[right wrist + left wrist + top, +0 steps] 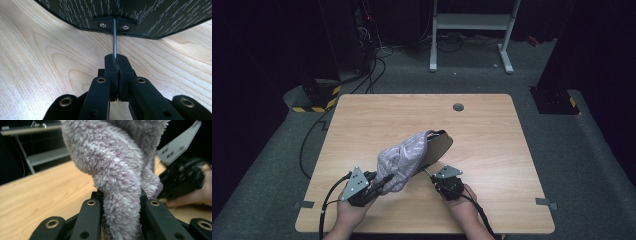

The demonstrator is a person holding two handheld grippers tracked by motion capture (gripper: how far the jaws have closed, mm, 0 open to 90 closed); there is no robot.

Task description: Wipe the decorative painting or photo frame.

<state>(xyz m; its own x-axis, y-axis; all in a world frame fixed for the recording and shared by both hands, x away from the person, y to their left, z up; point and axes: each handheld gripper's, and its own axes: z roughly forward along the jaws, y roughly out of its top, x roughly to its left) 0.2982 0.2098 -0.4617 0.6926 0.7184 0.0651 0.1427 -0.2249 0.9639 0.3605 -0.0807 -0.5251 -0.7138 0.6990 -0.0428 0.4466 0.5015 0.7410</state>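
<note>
Bench (492, 165): pale wood under me, dark room behind.
Board (439, 145): dark, tilted, long axis from 7 toward 1 o'clock.
Sock (404, 157): fuzzy lilac, draped over the board's near half.
Left gripper (384, 181): I have it clamped on the sock's hem, 7 o'clock end.
Right gripper (117, 62): I keep it pinched on the board's thin rod (114, 37), at 5 o'clock.

A light wooden table (362, 120) with a round grommet hole (458, 107) near its far edge.
</note>
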